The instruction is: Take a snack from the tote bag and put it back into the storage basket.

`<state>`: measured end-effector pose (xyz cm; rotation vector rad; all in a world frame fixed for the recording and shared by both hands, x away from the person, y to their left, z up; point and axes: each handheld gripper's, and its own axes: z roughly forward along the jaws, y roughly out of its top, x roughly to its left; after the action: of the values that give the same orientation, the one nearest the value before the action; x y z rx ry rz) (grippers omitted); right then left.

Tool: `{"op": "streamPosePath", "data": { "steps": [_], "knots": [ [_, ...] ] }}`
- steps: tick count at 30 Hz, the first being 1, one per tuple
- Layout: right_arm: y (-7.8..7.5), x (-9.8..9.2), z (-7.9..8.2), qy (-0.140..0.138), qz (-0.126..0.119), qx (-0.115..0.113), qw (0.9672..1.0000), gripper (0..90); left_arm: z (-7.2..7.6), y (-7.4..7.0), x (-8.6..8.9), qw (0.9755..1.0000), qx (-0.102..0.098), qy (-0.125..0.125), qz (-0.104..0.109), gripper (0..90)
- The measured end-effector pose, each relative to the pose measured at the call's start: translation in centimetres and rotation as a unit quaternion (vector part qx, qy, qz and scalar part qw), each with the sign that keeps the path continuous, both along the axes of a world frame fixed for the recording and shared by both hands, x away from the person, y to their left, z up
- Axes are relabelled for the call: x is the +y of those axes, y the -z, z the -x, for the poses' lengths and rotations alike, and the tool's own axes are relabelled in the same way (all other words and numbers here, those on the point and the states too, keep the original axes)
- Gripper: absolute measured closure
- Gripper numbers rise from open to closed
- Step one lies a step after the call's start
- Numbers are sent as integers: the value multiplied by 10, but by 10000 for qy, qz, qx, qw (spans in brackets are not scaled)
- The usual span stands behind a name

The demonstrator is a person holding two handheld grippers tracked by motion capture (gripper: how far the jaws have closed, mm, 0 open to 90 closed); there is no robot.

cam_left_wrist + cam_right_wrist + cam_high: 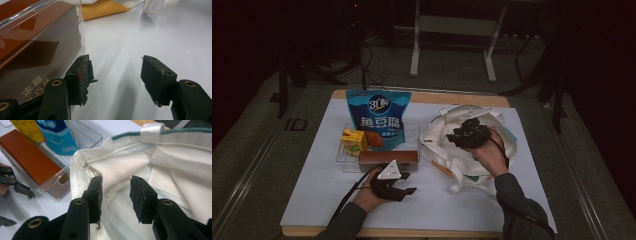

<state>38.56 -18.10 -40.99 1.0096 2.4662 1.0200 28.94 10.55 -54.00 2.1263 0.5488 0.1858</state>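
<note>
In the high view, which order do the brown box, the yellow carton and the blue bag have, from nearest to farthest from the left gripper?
Measured from the left gripper:
1. Brown box, lying along the clear tray's near edge, just beyond the gripper.
2. Yellow carton, farther back, at the tray's left side.
3. Blue bag, standing at the back of the tray, farthest.

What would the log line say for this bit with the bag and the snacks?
left gripper: open, beside brown box | right gripper: open, empty, over mouth of white tote bag | blue pouch, yellow carton: in clear tray
</note>
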Motion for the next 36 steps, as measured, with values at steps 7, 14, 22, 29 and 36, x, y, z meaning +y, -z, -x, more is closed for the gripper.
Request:
{"op": "streamPosePath", "data": {
  "steps": [7,14,22,29,36],
  "knots": [
    [5,-11,1,104,72,35,9999,622,0,0,0,10000,-1,2,-3,407],
    [9,-21,2,164,77,47,9998,623,0,0,0,10000,-6,4,-12,406],
    [13,-26,5,200,63,81,9997,624,0,0,0,10000,-6,3,-6,404],
    [16,-32,7,230,118,90,9996,622,0,0,0,10000,-3,12,-17,404],
    [19,-45,8,358,126,132,9992,632,0,0,-1,10000,-3,7,-25,403]
  ]
}}
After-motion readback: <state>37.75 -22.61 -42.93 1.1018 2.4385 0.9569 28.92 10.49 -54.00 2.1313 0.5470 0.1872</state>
